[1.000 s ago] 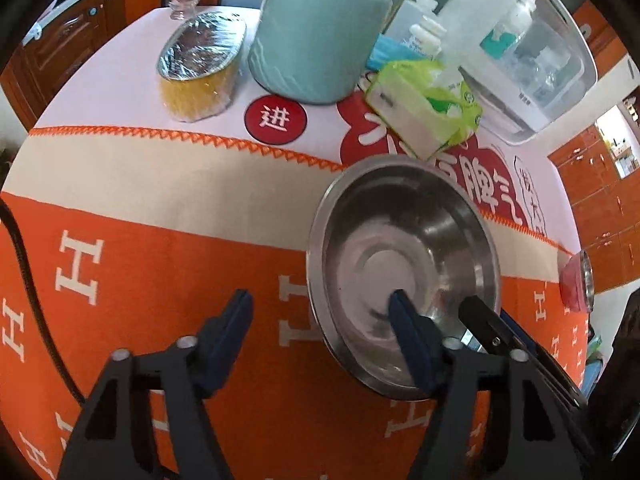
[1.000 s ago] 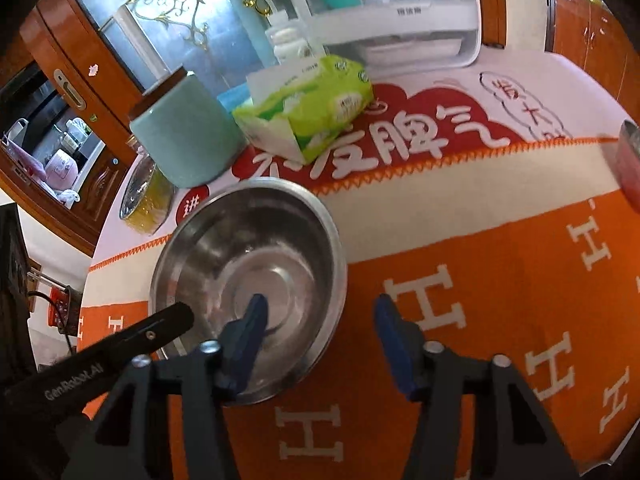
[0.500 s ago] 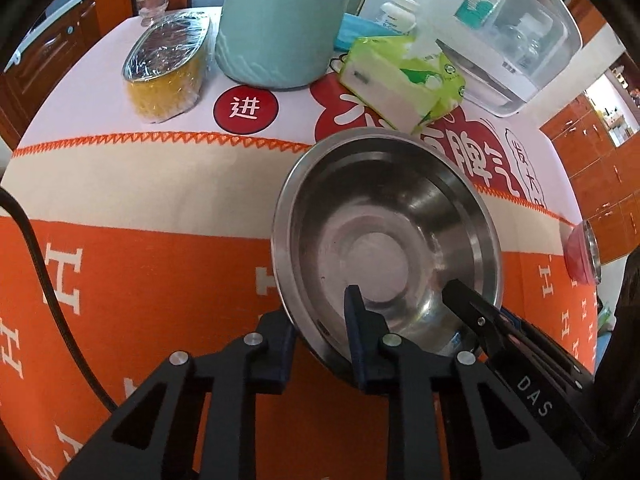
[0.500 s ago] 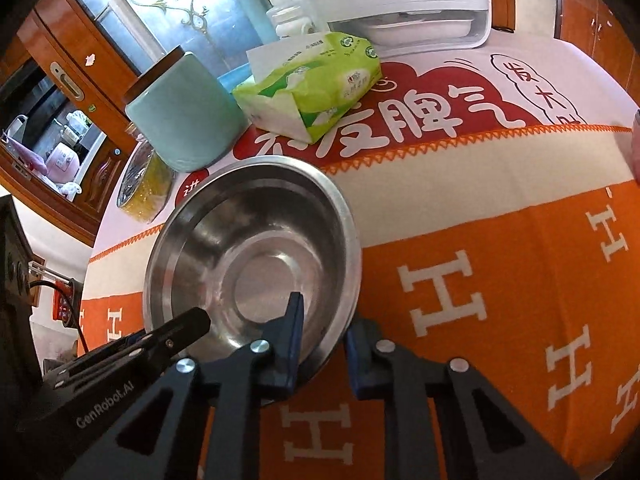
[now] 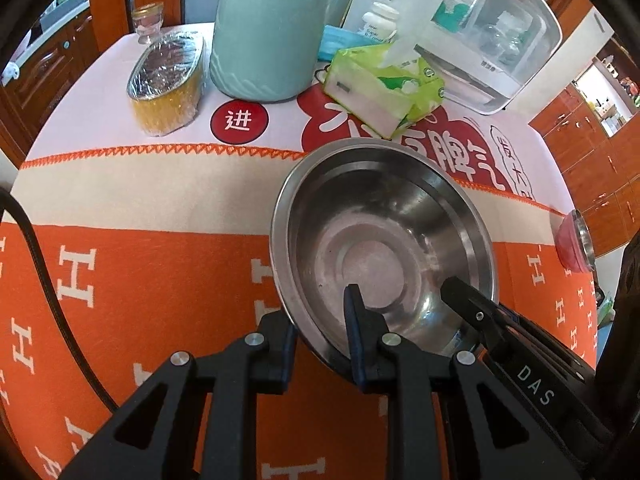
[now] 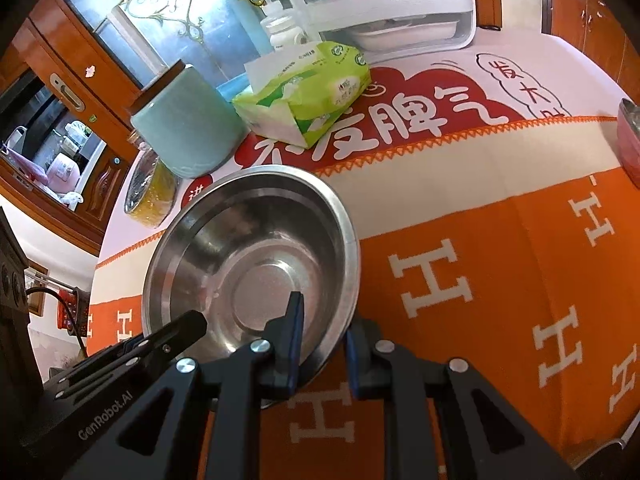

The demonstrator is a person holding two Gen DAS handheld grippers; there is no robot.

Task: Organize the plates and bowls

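So far I have both the left gripper (image 5: 320,334) and right gripper (image 6: 322,338) clamped on the steel bowl (image 5: 384,240), with the pink bowl (image 5: 574,246) unsorted.

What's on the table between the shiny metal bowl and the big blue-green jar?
Just tablecloth, seen from the left wrist: between the metal bowl and the blue-green jar lie a cream band, an orange zigzag line and a red printed circle. No object sits there.

We count one steel bowl (image 5: 384,240), one pink bowl (image 5: 574,246) at the tabletop's edge, one teal jar (image 5: 266,36), one green tissue pack (image 5: 384,88), one foil-wrapped dish (image 5: 166,80), one small glass jar (image 5: 148,20), two white bottles (image 5: 378,20), two hand-held grippers (image 5: 320,336).
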